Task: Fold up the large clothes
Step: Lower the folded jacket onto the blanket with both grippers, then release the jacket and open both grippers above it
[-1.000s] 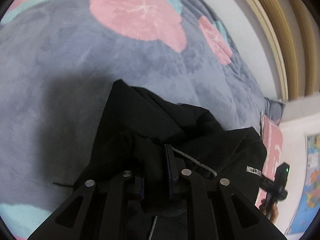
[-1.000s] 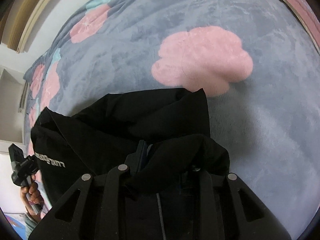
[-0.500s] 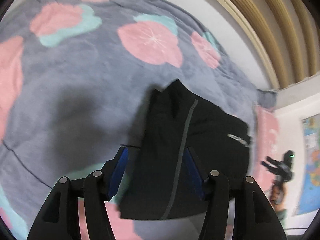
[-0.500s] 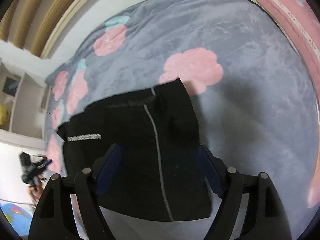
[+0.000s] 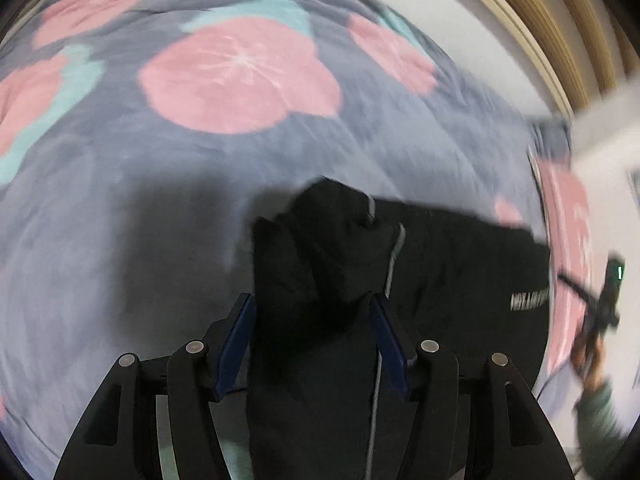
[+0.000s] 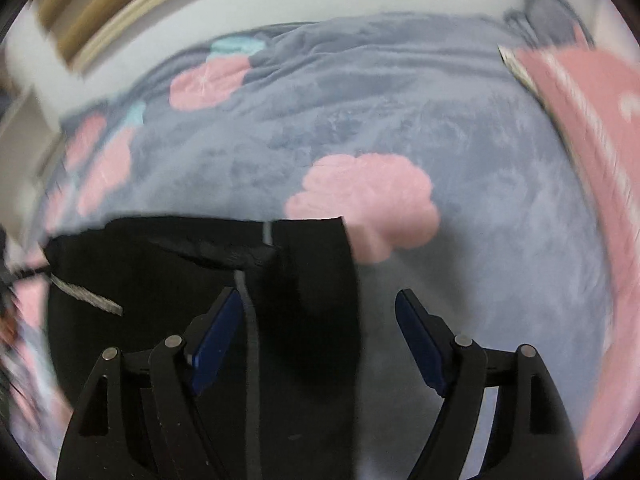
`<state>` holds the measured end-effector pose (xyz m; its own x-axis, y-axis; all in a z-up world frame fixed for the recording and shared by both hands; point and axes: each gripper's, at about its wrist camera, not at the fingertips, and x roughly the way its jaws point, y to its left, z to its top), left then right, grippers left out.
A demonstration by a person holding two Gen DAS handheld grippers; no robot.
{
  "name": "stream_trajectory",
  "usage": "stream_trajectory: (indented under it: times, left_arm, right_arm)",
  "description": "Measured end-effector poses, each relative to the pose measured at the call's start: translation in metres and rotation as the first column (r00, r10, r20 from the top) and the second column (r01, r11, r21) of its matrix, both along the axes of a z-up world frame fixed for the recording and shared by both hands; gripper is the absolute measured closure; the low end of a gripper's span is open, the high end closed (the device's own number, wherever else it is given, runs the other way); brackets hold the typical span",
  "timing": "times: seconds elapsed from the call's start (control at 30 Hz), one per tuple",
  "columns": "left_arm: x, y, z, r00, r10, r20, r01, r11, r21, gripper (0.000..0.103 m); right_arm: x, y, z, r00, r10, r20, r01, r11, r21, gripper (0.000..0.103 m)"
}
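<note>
A black garment (image 5: 420,264) with a grey seam line and white lettering lies folded on the grey bed cover; it also shows in the right wrist view (image 6: 192,280). My left gripper (image 5: 314,308) is open, its blue-padded fingers (image 5: 236,332) straddling a raised black fold without pinching it. My right gripper (image 6: 318,300) is open and empty, with the garment's right edge between its fingers (image 6: 218,328). The right gripper also shows at the right edge of the left wrist view (image 5: 600,304), held in a hand.
The bed cover (image 6: 500,200) is grey with pink and teal flower patches. A pink pillow (image 6: 592,112) lies at the right. A white wall and wooden slats (image 5: 560,20) stand behind the bed. Both views are motion blurred.
Both grippers were shut on the garment a second ago, then opened and let it drop onto the bed. Both have since moved in closer over it.
</note>
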<state>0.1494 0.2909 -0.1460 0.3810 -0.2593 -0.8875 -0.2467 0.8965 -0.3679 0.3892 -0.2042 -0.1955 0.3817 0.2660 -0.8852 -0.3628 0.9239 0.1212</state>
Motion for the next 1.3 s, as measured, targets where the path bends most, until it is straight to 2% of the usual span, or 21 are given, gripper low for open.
stream_trajectory:
  times: [0.07, 0.13, 0.23, 0.27, 0.3, 0.33, 0.37, 0.4, 0.47, 0.53, 0.6, 0.73, 0.8, 0.87, 0.97, 1.07, 1.17, 1.23, 1.3]
  left_arm:
    - [0.004, 0.001, -0.001, 0.999, -0.025, 0.020, 0.025, 1.000, -0.002, 0.043]
    - [0.010, 0.007, -0.007, 1.000, 0.009, 0.022, -0.008, 0.999, -0.040, 0.043]
    - [0.024, 0.018, -0.032, 0.997, 0.062, -0.036, -0.066, 0.990, -0.123, 0.043]
    - [0.028, 0.018, -0.039, 0.997, 0.062, -0.050, -0.069, 0.988, -0.138, 0.043]
    - [0.031, 0.018, -0.043, 0.996, 0.067, -0.054, -0.074, 0.987, -0.144, 0.043]
    - [0.031, 0.018, -0.044, 0.996, 0.076, -0.045, -0.081, 0.987, -0.142, 0.043]
    - [0.029, 0.017, -0.041, 0.996, 0.086, -0.023, -0.088, 0.987, -0.131, 0.054]
    - [0.025, 0.015, -0.036, 0.996, 0.088, 0.001, -0.087, 0.989, -0.117, 0.074]
    - [0.012, 0.011, -0.022, 0.995, 0.090, 0.053, -0.085, 0.991, -0.099, 0.088]
    - [-0.003, 0.007, -0.005, 0.988, 0.104, 0.111, -0.098, 0.993, -0.060, 0.089]
    - [-0.015, 0.009, 0.016, 0.976, 0.141, 0.168, -0.132, 0.989, -0.064, 0.090]
    - [-0.023, 0.012, 0.069, 0.939, 0.174, 0.297, -0.160, 0.985, -0.071, 0.090]
    - [-0.019, 0.015, 0.086, 0.923, 0.193, 0.332, -0.178, 0.981, -0.074, 0.090]
    - [-0.008, 0.019, 0.091, 0.913, 0.213, 0.348, -0.214, 0.976, -0.037, 0.090]
    - [0.013, 0.028, 0.065, 0.923, 0.261, 0.283, -0.263, 0.964, -0.030, 0.090]
    - [0.033, 0.032, 0.013, 0.946, 0.285, 0.157, -0.290, 0.957, 0.015, 0.090]
    - [0.041, 0.030, -0.038, 0.958, 0.284, 0.048, -0.285, 0.958, 0.020, 0.087]
    - [0.042, 0.028, -0.052, 0.962, 0.271, 0.028, -0.272, 0.962, 0.016, 0.084]
    - [0.043, 0.030, -0.053, 0.965, 0.261, 0.019, -0.261, 0.965, -0.009, 0.081]
  right_arm:
    - [0.007, 0.002, -0.011, 0.999, 0.031, -0.029, -0.031, 0.999, 0.010, 0.021]
    - [0.017, 0.004, -0.024, 0.998, 0.043, -0.052, -0.041, 0.999, 0.030, 0.021]
    - [0.038, 0.006, -0.049, 0.989, 0.041, -0.140, -0.030, 0.996, 0.081, 0.021]
    - [0.043, 0.006, -0.057, 0.984, 0.044, -0.174, -0.024, 0.993, 0.117, 0.026]
    - [0.044, 0.007, -0.059, 0.982, 0.052, -0.182, -0.026, 0.989, 0.143, 0.052]
    - [0.042, 0.009, -0.056, 0.987, 0.037, -0.154, -0.021, 0.994, 0.104, 0.061]
    - [0.038, 0.009, -0.052, 0.992, 0.035, -0.121, -0.026, 0.997, 0.077, 0.067]
    - [0.031, 0.008, -0.045, 0.996, 0.031, -0.081, -0.027, 0.998, 0.054, 0.072]
    - [0.018, 0.005, -0.032, 1.000, 0.020, -0.023, -0.019, 1.000, 0.019, 0.080]
    - [0.005, 0.002, -0.016, 0.999, 0.010, 0.034, -0.010, 1.000, -0.007, 0.081]
    - [-0.003, 0.000, 0.005, 0.997, -0.002, 0.079, 0.003, 1.000, -0.003, 0.083]
    - [0.004, -0.001, 0.061, 0.985, -0.057, 0.162, 0.043, 0.996, 0.084, 0.083]
    - [0.015, 0.008, 0.076, 0.978, -0.069, 0.197, 0.054, 0.995, 0.078, 0.083]
    - [0.030, 0.022, 0.076, 0.973, -0.069, 0.219, 0.060, 0.997, 0.045, 0.083]
    - [0.063, 0.037, 0.042, 0.985, -0.089, 0.146, 0.089, 0.996, 0.007, 0.083]
    - [0.088, 0.049, -0.015, 0.996, -0.086, 0.028, 0.088, 0.994, -0.068, 0.083]
    - [0.096, 0.047, -0.062, 0.990, -0.095, -0.105, 0.089, 0.994, -0.055, 0.083]
    - [0.096, 0.044, -0.073, 0.985, -0.103, -0.141, 0.100, 0.995, -0.027, 0.081]
    - [0.095, 0.039, -0.073, 0.982, -0.114, -0.148, 0.114, 0.993, -0.012, 0.074]
